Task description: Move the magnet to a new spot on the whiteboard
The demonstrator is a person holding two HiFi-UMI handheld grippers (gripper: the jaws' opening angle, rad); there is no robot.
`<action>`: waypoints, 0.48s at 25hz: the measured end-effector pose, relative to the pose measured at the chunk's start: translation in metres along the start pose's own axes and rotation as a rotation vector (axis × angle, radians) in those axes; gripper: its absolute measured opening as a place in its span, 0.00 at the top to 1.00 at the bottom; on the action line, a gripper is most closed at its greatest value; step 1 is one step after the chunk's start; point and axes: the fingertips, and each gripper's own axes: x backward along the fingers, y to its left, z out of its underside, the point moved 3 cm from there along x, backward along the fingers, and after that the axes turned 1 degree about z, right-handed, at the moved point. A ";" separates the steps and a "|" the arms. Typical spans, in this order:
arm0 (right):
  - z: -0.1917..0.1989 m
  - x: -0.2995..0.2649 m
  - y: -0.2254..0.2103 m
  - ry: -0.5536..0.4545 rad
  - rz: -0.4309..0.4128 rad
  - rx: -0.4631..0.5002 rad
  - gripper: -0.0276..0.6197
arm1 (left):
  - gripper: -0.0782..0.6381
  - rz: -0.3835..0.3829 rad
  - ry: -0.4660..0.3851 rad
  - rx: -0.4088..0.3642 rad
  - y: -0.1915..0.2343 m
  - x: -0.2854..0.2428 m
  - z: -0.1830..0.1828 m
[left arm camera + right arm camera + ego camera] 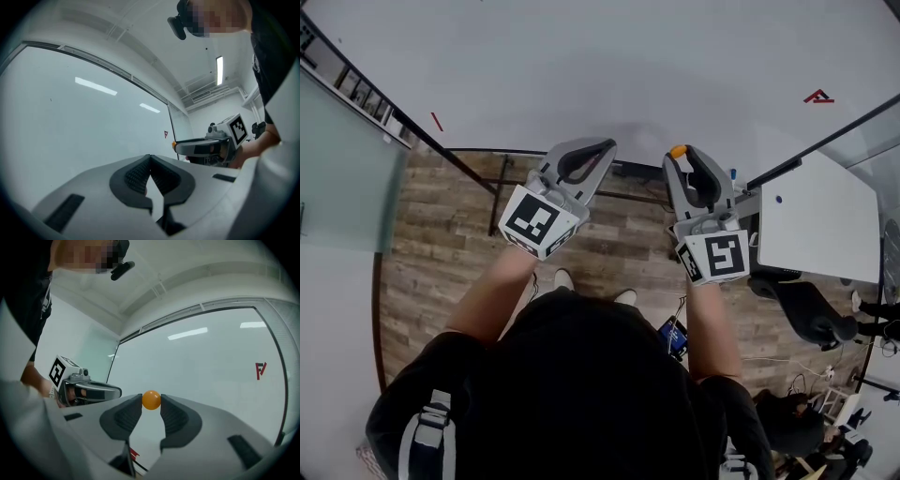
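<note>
Head view: the right gripper (682, 156) holds the orange magnet (678, 151) near the whiteboard (581, 66).
Left gripper view: the left gripper (150, 158) has its jaws pressed together, empty.
Right gripper view: the jaws pinch the magnet, so it seems in transport. Next, press it on a new spot.

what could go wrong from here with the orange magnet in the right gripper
The round orange magnet sits only at the very tips of the right gripper, so it might slip out and drop. Near the whiteboard it may snap on before the chosen spot. The shut left gripper is close beside and could bump it.
</note>
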 end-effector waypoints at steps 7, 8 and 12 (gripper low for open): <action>0.006 0.003 0.004 0.012 -0.005 -0.015 0.77 | 0.88 0.003 -0.001 -0.001 -0.004 0.003 0.000; 0.006 0.003 0.004 0.012 -0.005 -0.015 0.77 | 0.88 0.003 -0.002 -0.002 -0.004 0.003 -0.001; 0.007 0.003 0.003 0.015 0.000 -0.014 0.77 | 0.88 0.009 -0.010 0.000 -0.004 0.001 -0.002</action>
